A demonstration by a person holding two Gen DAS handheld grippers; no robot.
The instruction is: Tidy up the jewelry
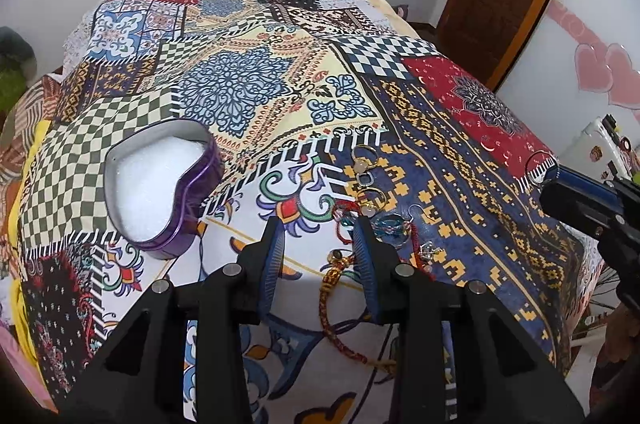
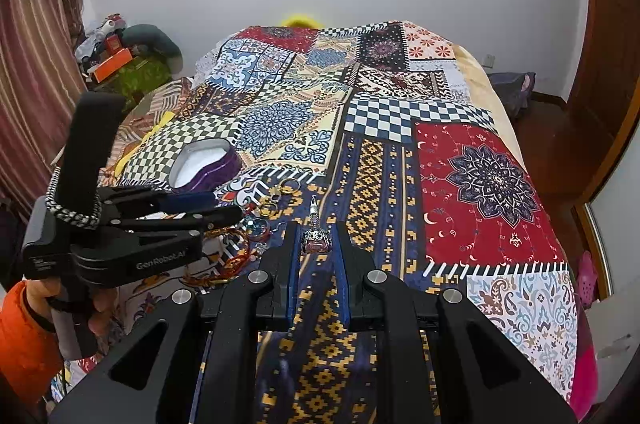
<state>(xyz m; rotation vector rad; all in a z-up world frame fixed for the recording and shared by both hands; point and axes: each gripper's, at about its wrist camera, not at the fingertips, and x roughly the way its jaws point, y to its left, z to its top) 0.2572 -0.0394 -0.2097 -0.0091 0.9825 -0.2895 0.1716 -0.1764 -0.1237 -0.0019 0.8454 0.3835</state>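
Purple heart tin [image 1: 160, 184] holds white padding [image 1: 150, 184]; jewelry [image 1: 372, 192] outside.

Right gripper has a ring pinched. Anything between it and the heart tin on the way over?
Yes. The left gripper hangs between the right gripper, with its ring, and the heart tin. Loose rings lie on the cloth under that line.
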